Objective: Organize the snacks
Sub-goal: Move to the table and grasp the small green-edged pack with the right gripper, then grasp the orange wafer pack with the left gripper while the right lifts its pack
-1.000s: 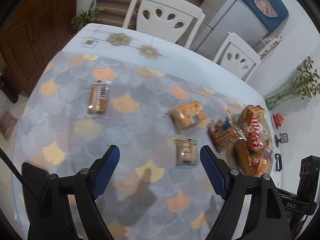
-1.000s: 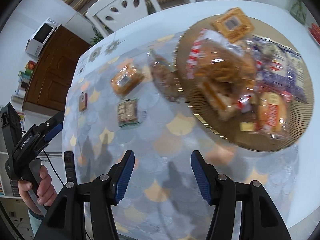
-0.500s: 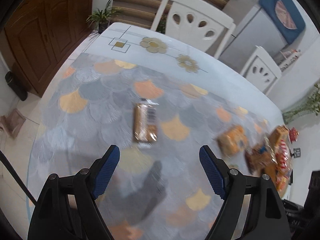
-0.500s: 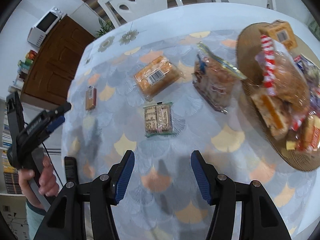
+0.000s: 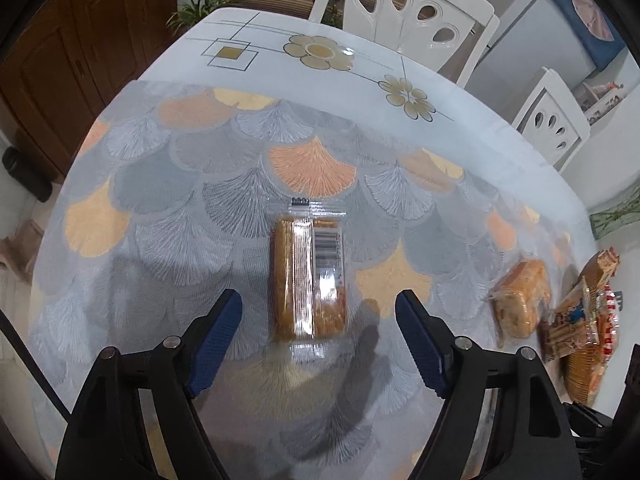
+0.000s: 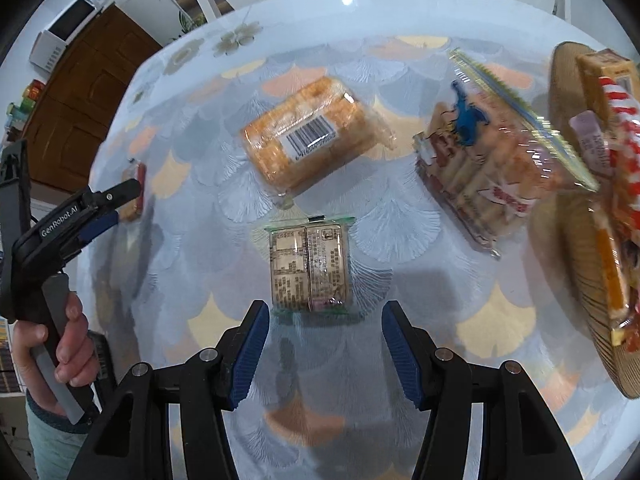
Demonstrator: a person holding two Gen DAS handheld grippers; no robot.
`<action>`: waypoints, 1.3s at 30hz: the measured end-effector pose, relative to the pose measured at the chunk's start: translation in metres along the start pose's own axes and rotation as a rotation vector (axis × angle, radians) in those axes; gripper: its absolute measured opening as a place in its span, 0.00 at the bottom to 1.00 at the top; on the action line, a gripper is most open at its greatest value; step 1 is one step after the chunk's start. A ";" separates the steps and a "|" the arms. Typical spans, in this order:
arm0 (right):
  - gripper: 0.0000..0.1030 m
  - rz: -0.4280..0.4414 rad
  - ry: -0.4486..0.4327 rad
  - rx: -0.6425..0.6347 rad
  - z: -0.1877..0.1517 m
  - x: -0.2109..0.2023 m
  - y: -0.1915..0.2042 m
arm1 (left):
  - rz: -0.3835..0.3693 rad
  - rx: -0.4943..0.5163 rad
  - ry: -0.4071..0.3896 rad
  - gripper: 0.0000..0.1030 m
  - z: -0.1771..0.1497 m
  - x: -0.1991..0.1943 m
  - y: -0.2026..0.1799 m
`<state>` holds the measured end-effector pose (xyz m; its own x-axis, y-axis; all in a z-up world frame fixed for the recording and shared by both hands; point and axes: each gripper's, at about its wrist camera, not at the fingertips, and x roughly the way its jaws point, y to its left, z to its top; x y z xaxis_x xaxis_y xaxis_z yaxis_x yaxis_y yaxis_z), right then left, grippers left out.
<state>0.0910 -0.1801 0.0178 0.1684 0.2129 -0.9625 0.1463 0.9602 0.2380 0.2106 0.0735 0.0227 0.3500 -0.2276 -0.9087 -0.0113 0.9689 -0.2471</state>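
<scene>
Left gripper (image 5: 318, 308) jaws spread wide, empty, hovering over an orange cracker pack (image 5: 307, 276) that lies flat on the table (image 5: 192, 184), its near end between the blue pads (image 5: 216, 334), no contact. Right gripper (image 6: 323, 330) jaws likewise wide apart, empty, above a green-edged biscuit pack (image 6: 309, 266) lying label-up just ahead of the fingertips. Beyond it, an orange pack with barcode (image 6: 310, 136) lies at an angle, apart from the biscuit pack. To the right, a clear bag of wafers (image 6: 488, 164) rests beside a woven tray (image 6: 568, 232) heaped with snacks; whether bag and tray touch is unclear. White chair (image 5: 404, 12) at the table's far side.
</scene>
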 end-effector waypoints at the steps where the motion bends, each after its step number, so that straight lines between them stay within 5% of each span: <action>1: 0.55 -0.002 0.003 -0.002 0.001 0.002 0.001 | 0.006 0.009 -0.004 0.75 0.001 0.001 -0.001; 18: 0.52 -0.106 -0.012 -0.058 0.019 0.028 0.026 | 0.111 0.153 -0.099 0.74 -0.006 0.010 -0.019; 20: 0.49 -0.157 -0.032 -0.087 0.016 0.029 0.031 | 0.175 0.209 -0.116 0.69 -0.012 0.012 -0.027; 24: 0.45 -0.190 -0.060 -0.126 0.013 0.030 0.037 | 0.174 0.222 -0.144 0.52 -0.017 0.010 -0.031; 26: 0.42 -0.189 -0.065 -0.141 0.011 0.029 0.037 | 0.171 0.230 -0.151 0.32 -0.017 0.007 -0.032; 31: 0.41 -0.175 -0.058 -0.136 -0.004 0.020 0.026 | 0.169 0.256 -0.132 0.30 -0.024 0.003 -0.039; 39: 0.41 -0.154 -0.030 -0.123 -0.044 0.008 0.016 | 0.066 0.277 -0.084 0.30 -0.056 -0.012 -0.052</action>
<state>0.0517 -0.1551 0.0082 0.1821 0.0581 -0.9816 0.0528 0.9962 0.0688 0.1546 0.0201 0.0274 0.4333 -0.1656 -0.8859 0.2155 0.9735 -0.0765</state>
